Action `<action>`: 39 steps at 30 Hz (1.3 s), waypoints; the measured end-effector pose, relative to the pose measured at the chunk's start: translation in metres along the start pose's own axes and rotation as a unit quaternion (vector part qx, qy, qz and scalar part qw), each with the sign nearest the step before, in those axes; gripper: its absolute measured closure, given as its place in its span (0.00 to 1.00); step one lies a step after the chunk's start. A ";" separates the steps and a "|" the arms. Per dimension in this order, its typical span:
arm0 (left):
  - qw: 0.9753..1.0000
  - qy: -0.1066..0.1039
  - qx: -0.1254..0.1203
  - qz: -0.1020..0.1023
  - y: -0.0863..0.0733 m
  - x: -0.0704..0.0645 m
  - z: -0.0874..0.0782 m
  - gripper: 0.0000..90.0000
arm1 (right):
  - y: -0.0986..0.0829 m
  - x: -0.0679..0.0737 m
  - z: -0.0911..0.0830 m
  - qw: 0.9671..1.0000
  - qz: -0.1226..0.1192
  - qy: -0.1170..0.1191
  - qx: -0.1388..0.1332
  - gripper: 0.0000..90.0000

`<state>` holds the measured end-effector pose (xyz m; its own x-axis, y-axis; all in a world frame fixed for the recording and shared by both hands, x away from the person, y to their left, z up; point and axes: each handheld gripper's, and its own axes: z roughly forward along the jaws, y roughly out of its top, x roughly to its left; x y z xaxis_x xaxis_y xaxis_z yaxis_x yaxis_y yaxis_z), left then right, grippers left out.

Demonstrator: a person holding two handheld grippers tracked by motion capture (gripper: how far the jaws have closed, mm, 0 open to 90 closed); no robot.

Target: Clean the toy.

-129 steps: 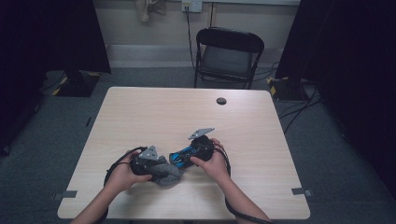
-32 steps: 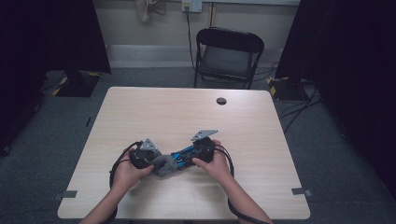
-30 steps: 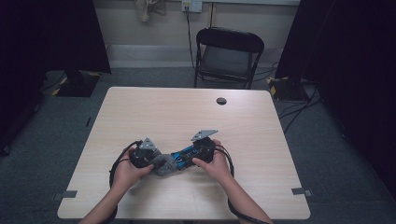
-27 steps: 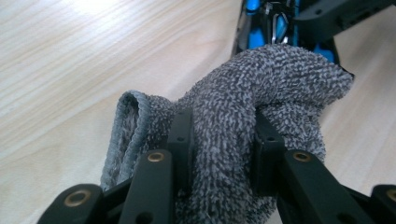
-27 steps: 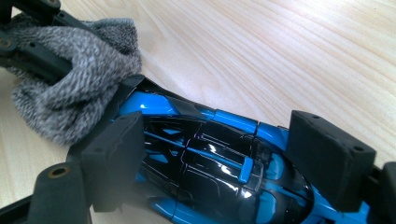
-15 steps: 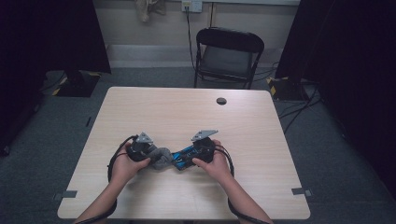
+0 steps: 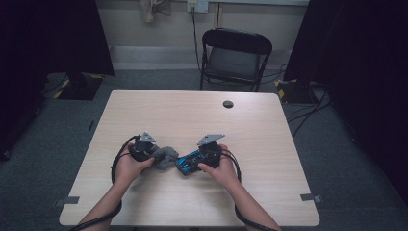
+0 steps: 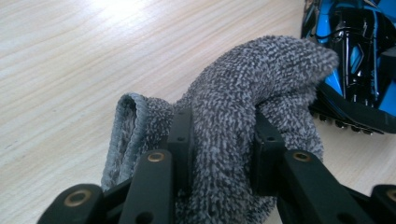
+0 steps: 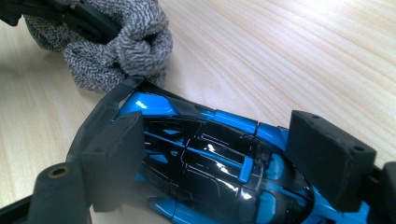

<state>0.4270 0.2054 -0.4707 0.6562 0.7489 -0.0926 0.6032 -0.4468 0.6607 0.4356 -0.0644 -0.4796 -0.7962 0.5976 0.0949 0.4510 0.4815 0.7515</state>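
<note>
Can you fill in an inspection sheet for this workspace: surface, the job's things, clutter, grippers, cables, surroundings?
Surface: light wooden table, a round black grommet near its far edge.
Job's things: grey cloth against one end of the blue and black toy car.
Clutter: nothing seen.
Grippers: left gripper shut on the cloth; right gripper around the car's sides.
Cables: black cable loops by the left hand.
Surroundings: black folding chair beyond the table, grey carpet, dark curtains.

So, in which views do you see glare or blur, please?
High view: dim, dark room edges, soft detail. Left gripper view: bright glare on the table at top, grey cloth sharp. Right gripper view: highlights on the blue toy car, near jaws blurred.
</note>
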 end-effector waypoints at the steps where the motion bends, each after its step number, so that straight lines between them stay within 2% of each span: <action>1: 1.000 0.000 0.000 0.001 0.000 0.001 -0.001 0.75 | 0.000 0.000 0.000 1.000 0.000 0.000 0.000 0.21; 6: 1.000 -0.003 -0.004 0.000 -0.003 0.002 -0.012 0.75 | 0.000 0.000 0.000 1.000 0.001 0.001 -0.001 0.21; 10: 1.000 -0.021 -0.012 -0.001 -0.009 0.000 -0.025 0.75 | 0.000 0.000 0.000 1.000 0.000 0.001 -0.001 0.21; 13: 0.999 -0.040 -0.013 -0.001 -0.016 -0.005 -0.030 0.75 | 0.000 0.000 0.000 1.000 0.000 0.000 0.000 0.21; 15: 0.999 -0.051 -0.010 0.007 -0.022 -0.012 -0.030 0.75 | 0.001 0.000 0.000 1.000 -0.001 0.000 0.002 0.21; 17: 0.997 -0.069 -0.011 0.007 -0.027 -0.021 -0.028 0.75 | 0.001 0.000 0.000 1.000 -0.001 0.000 0.004 0.21; 18: 0.997 -0.073 -0.006 0.014 -0.028 -0.025 -0.027 0.75 | 0.001 0.000 0.000 1.000 0.000 0.000 0.003 0.21; 21: 0.997 -0.068 0.008 0.030 -0.028 -0.037 -0.019 0.75 | 0.001 0.001 0.001 1.000 -0.002 0.001 0.003 0.21; 26: 0.997 -0.067 0.004 0.027 -0.024 -0.044 -0.012 0.74 | 0.001 0.002 0.001 1.000 -0.002 0.002 0.003 0.21; 33: 0.998 -0.058 0.000 0.016 -0.021 -0.043 -0.008 0.74 | 0.001 0.001 0.001 1.000 -0.003 0.003 0.001 0.21; 36: 0.998 -0.045 -0.002 0.035 -0.018 -0.042 -0.007 0.74 | 0.001 0.001 0.001 1.000 -0.003 0.003 0.002 0.21; 39: 0.999 -0.035 0.001 0.036 -0.016 -0.039 -0.006 0.74 | 0.000 0.001 0.001 1.000 -0.001 0.002 0.001 0.21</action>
<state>0.3887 0.1862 -0.4729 0.7277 0.6790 -0.0970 0.5541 -0.4987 0.6665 0.4354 -0.0632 -0.4796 -0.7988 0.5938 0.0965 0.4500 0.4834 0.7509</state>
